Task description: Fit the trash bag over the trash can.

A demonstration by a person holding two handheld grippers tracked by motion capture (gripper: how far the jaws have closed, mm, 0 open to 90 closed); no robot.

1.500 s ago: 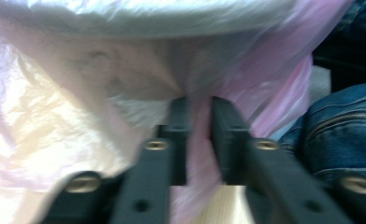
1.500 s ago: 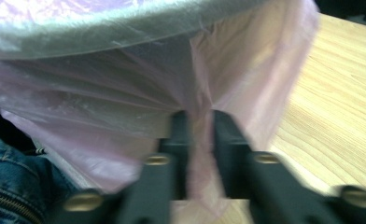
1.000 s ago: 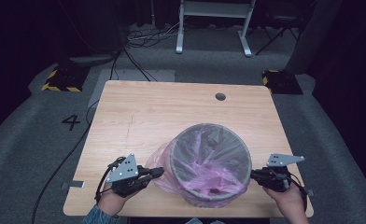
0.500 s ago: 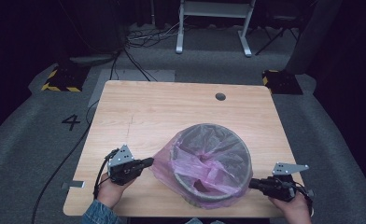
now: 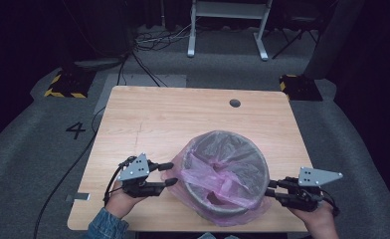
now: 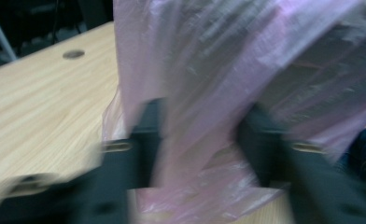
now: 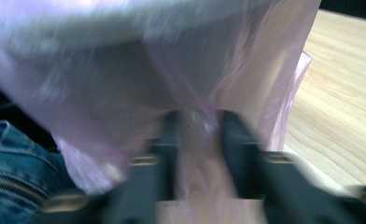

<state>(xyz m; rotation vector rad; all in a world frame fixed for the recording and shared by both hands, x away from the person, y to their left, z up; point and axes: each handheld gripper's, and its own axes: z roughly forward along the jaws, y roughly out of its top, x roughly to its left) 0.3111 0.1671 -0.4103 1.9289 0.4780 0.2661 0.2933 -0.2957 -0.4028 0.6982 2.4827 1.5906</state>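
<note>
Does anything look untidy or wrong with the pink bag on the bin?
Yes. The pink bag is not fitted evenly on the grey bin: it sags in folds inside and bunches loosely outside near the left tool. The right tool pinches film at the opposite side.

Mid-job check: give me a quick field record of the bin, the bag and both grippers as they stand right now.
bin: round grey mesh wastebasket upright near the table's front edge
bag: pink plastic bag lining the bin, folded over the rim and hanging down the outside
left gripper: left gripper at the bin's left side, jaws apart, just been opening, bag film between them
right gripper: right gripper at the bin's right side, jaws just been closing, bag film between them; the blur hides whether they pinch it
</note>
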